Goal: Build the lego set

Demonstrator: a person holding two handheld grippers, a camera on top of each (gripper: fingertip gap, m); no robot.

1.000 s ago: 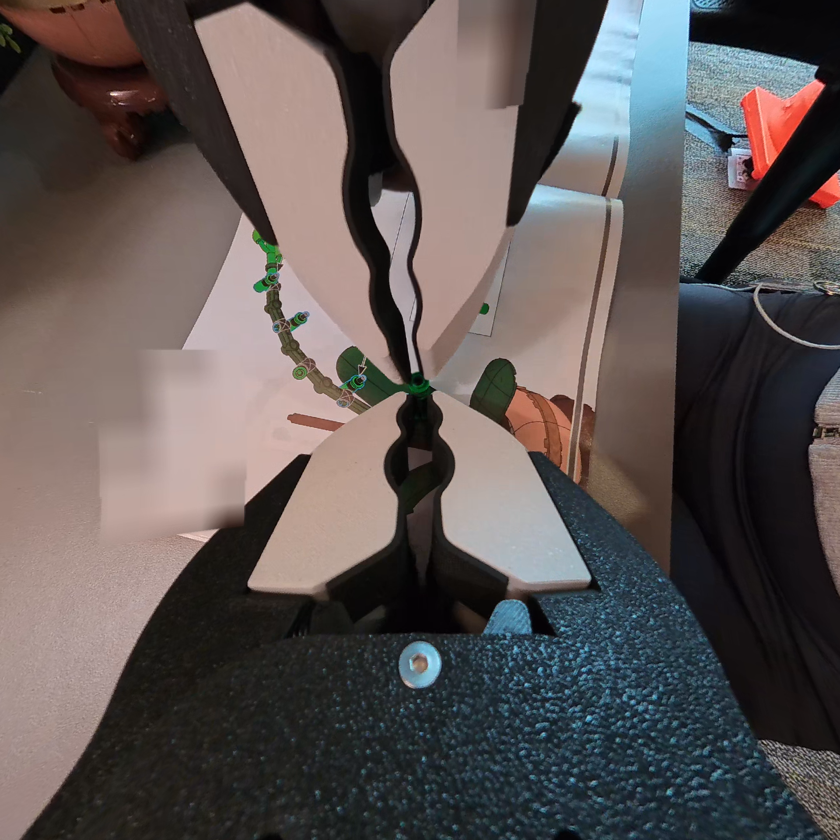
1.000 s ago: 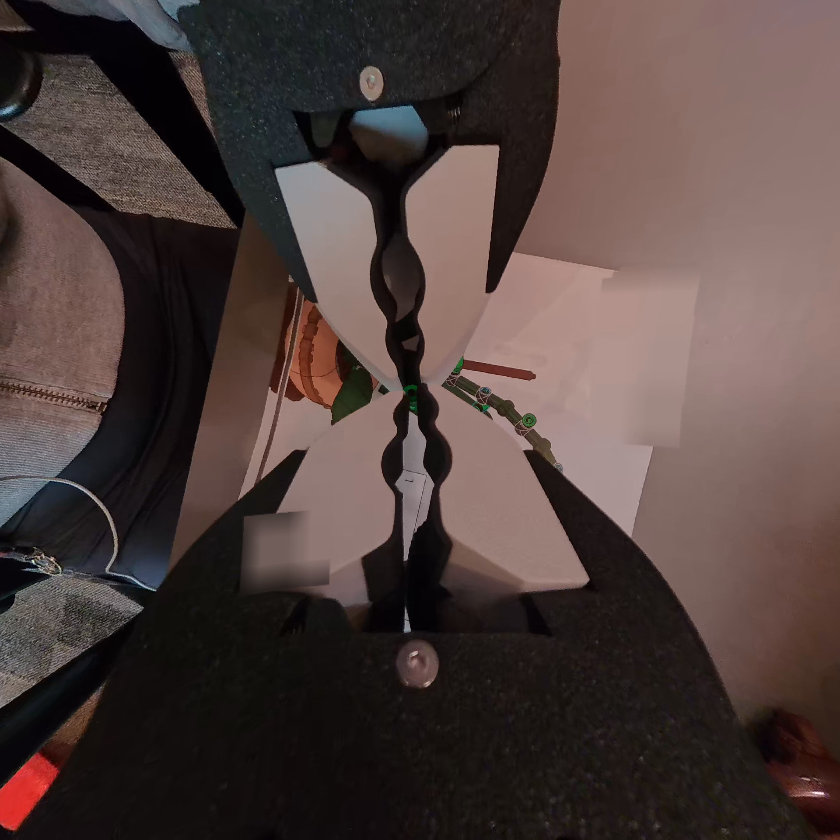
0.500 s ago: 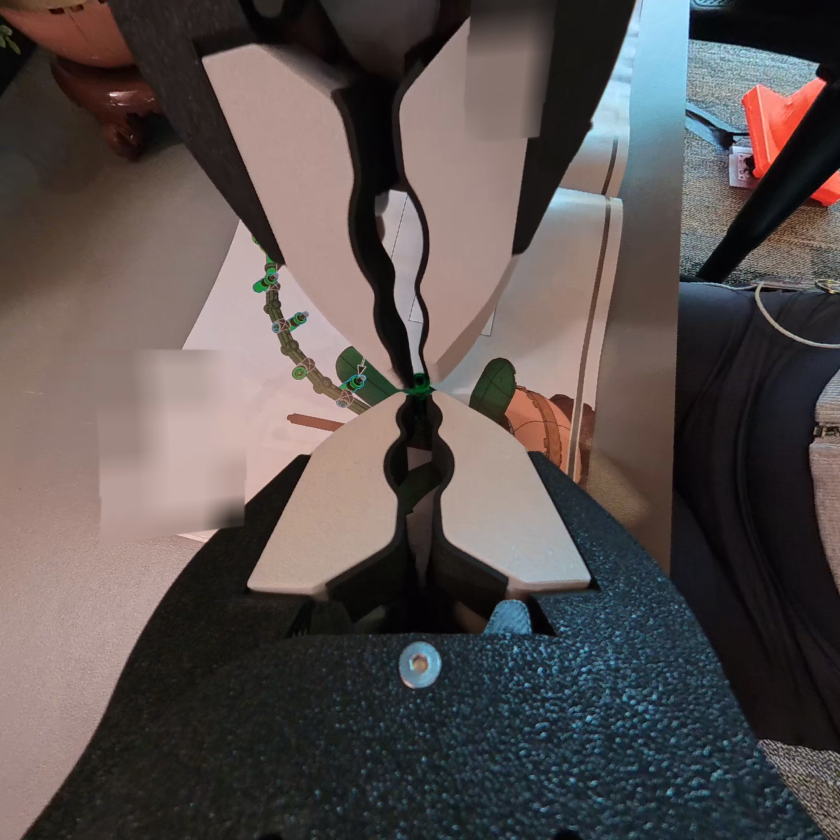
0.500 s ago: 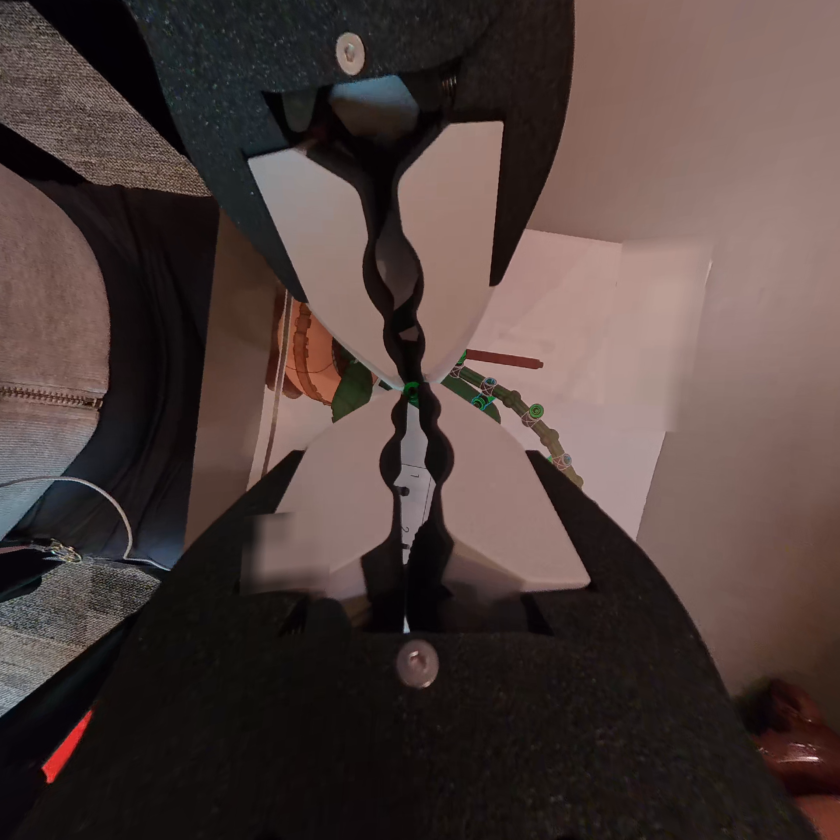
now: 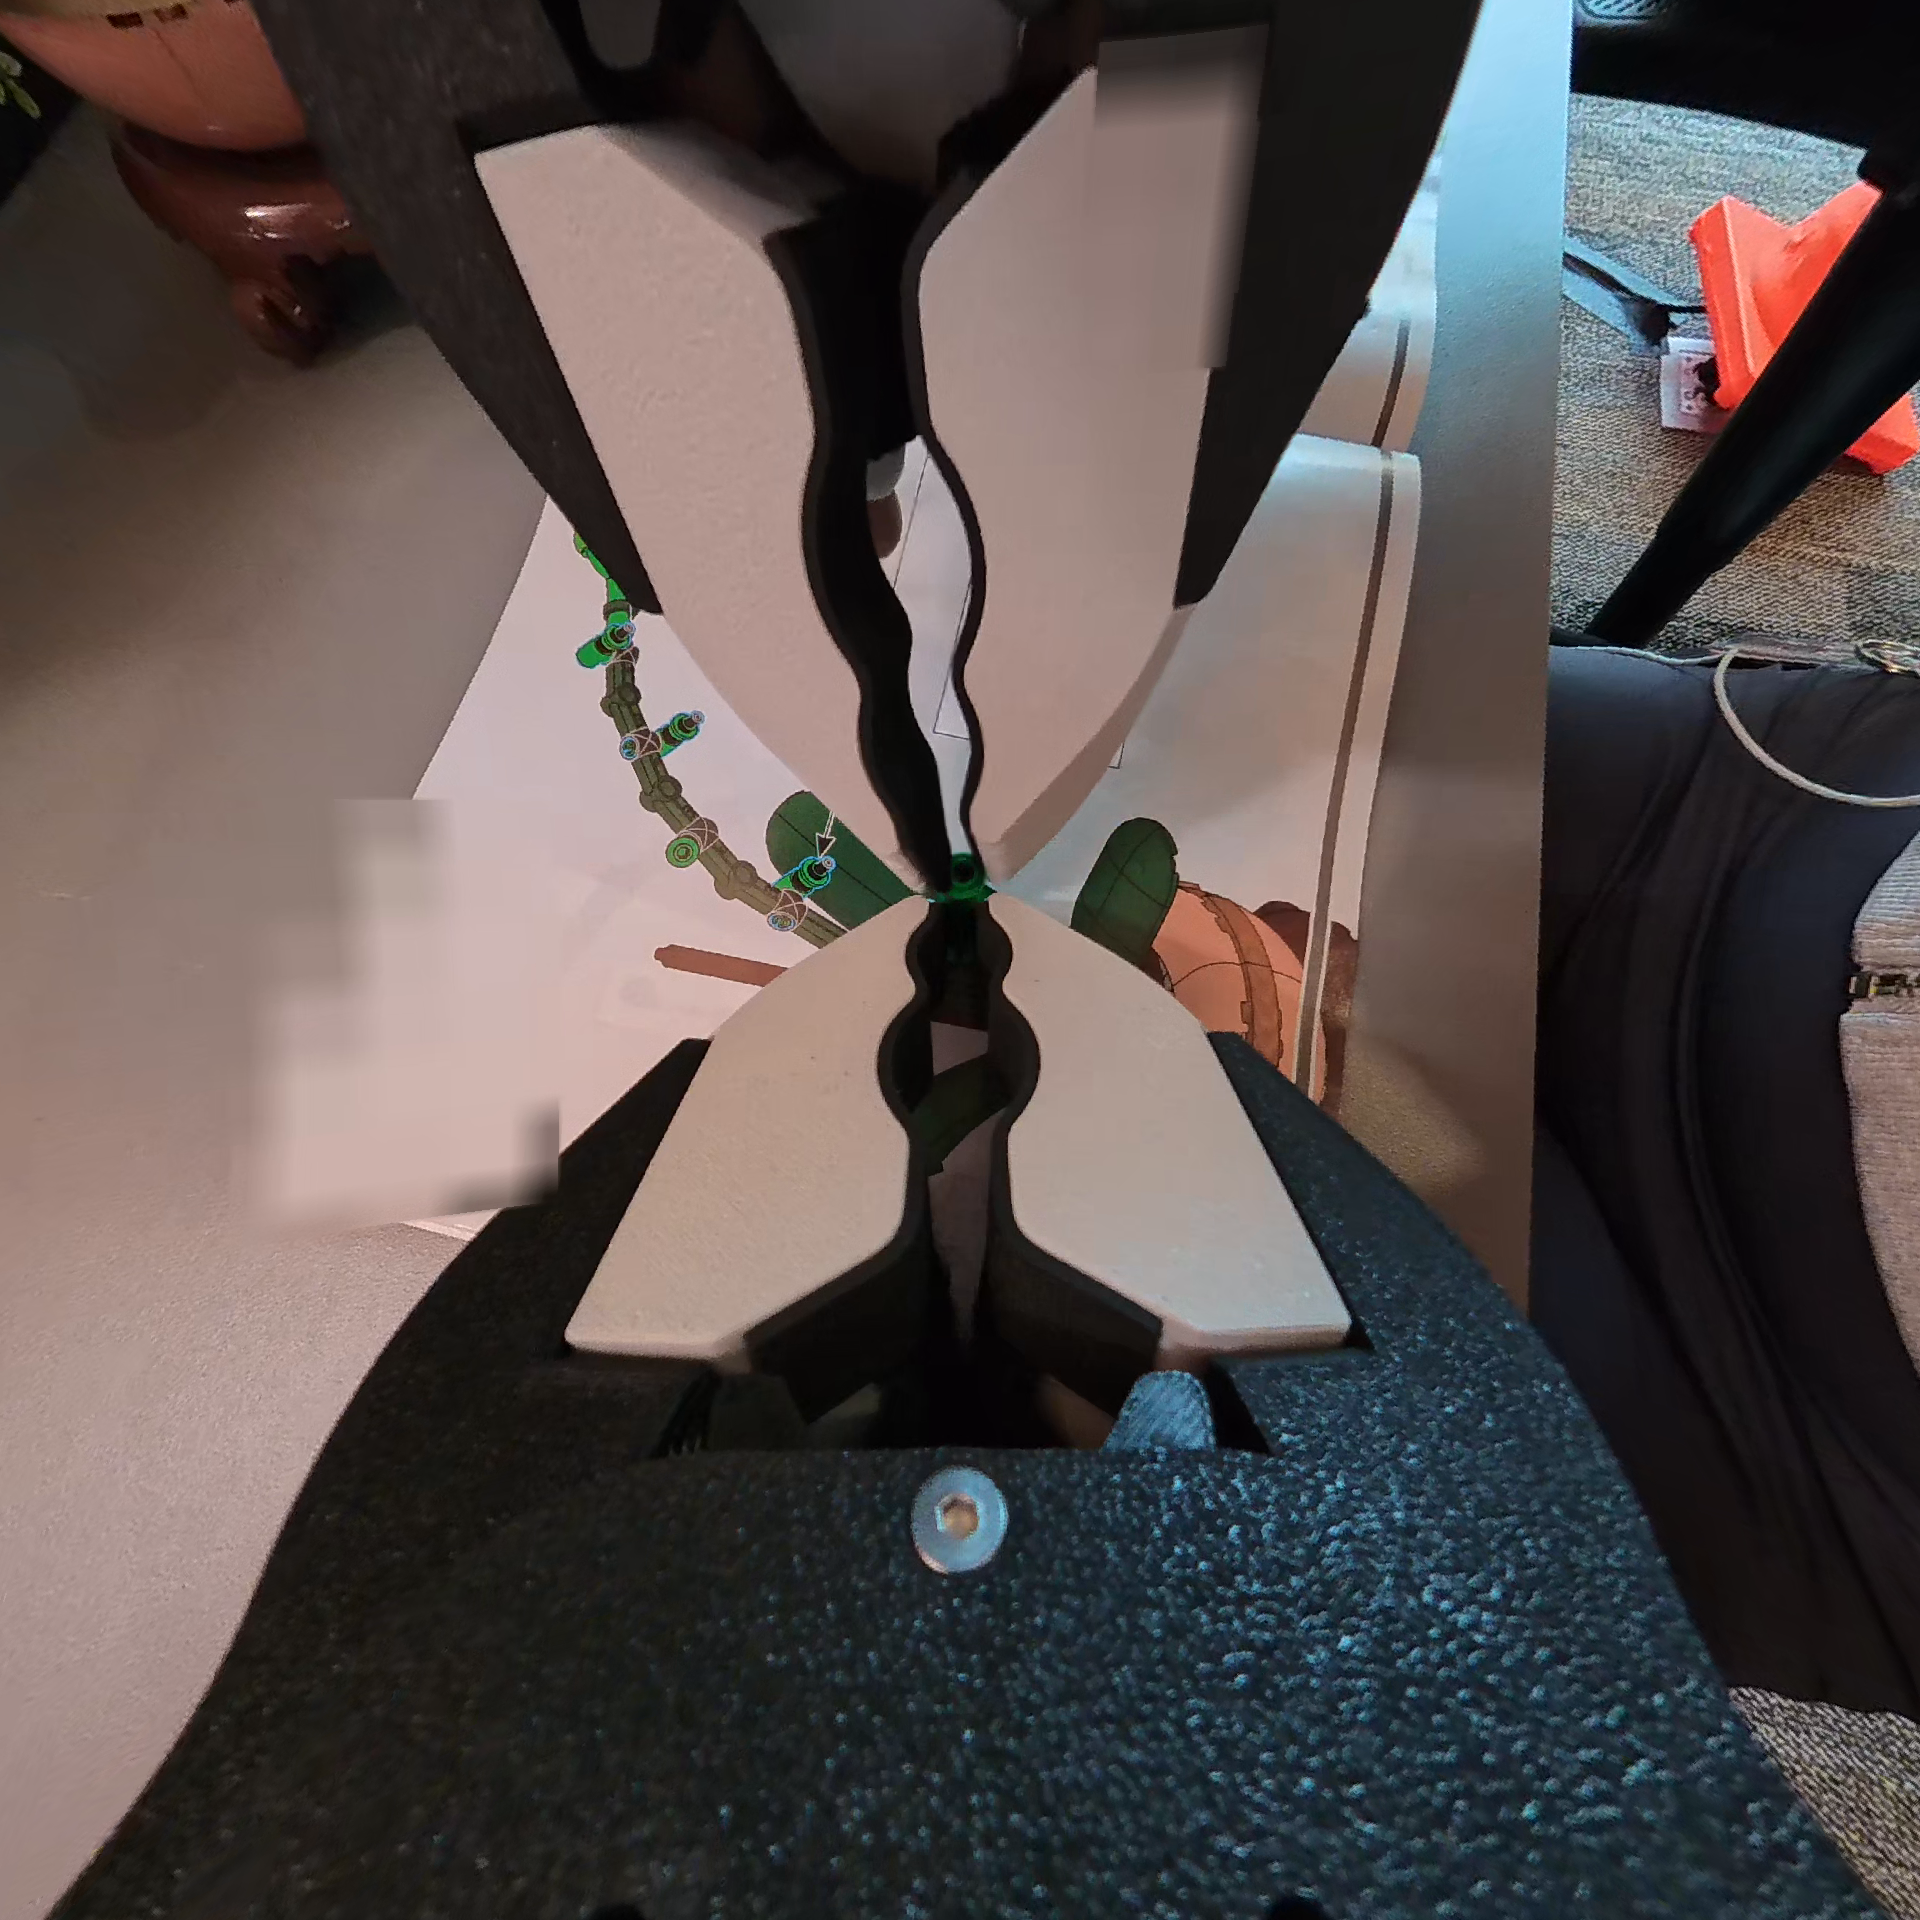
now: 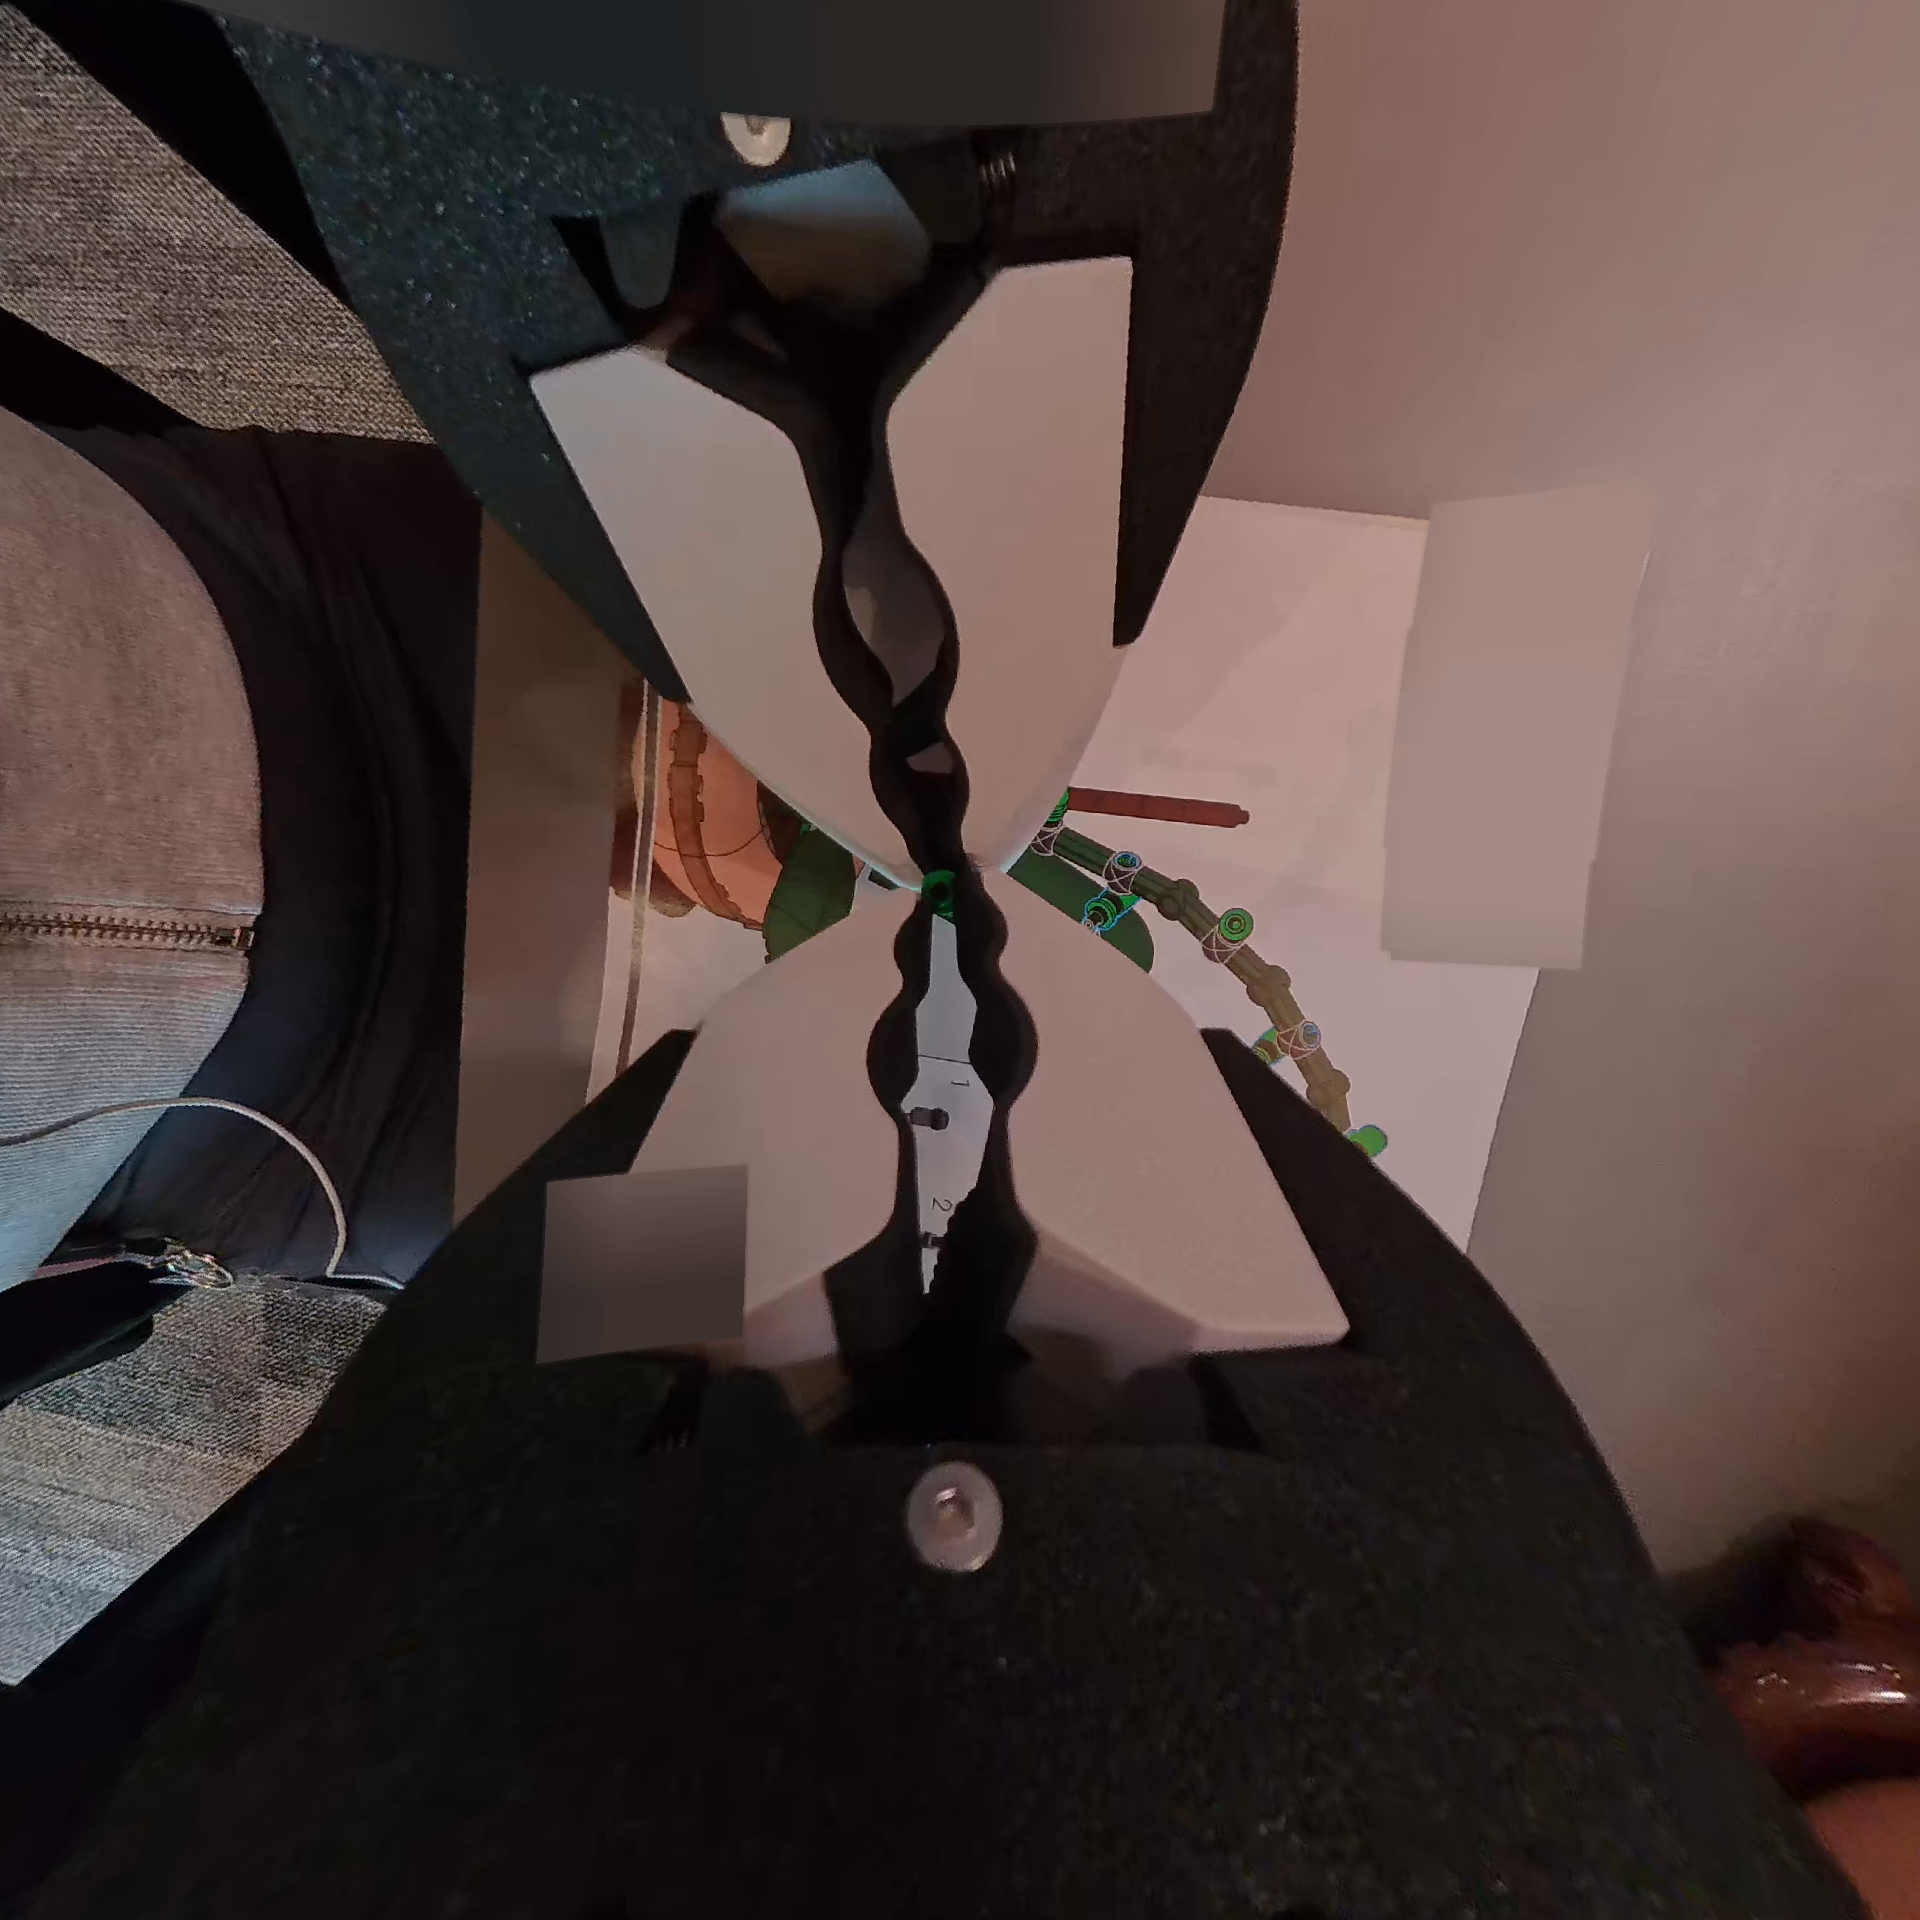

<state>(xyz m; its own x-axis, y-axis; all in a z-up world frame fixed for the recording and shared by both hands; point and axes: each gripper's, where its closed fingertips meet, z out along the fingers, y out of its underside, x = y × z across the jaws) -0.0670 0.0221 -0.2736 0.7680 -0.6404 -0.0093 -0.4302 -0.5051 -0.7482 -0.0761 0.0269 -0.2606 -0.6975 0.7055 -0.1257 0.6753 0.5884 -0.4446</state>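
Grippers, two. My left gripper [image 5: 961, 902] and my right gripper [image 6: 940, 904] meet tip to tip above the desk [image 5: 156, 623], each showing opposite the other in its own wrist view. Both sets of jaws are drawn nearly together.

Small green piece [image 5: 963, 878], one. A tiny round stud-like part with a dark hole in its middle, sitting exactly where the four fingertips converge. My left jaws pinch it at their very tip. My right jaws are closed down to the same narrow slit with their tips against the same piece [image 6: 938, 891]; I cannot tell whether their pads truly press on it.

Printed instruction sheet [image 5: 499, 831], one, lying flat on the desk beneath the grippers. It carries drawings: one curved olive stem with several green studs along it, two dark green leaves, one orange-brown pot, one brown rod.

Brown glossy stand [image 5: 249, 249], one, at the far left of the left wrist view, with a pinkish pot [image 5: 187, 94] on it.

Orange plastic object [image 5: 1787, 281], one, on the grey carpet [image 5: 1714, 499] at the far right.

Person, one: dark garment [image 5: 1714, 1039] at the desk's right edge, a grey zipped fabric [image 6: 114, 831] and a thin pale cord [image 5: 1766, 758].
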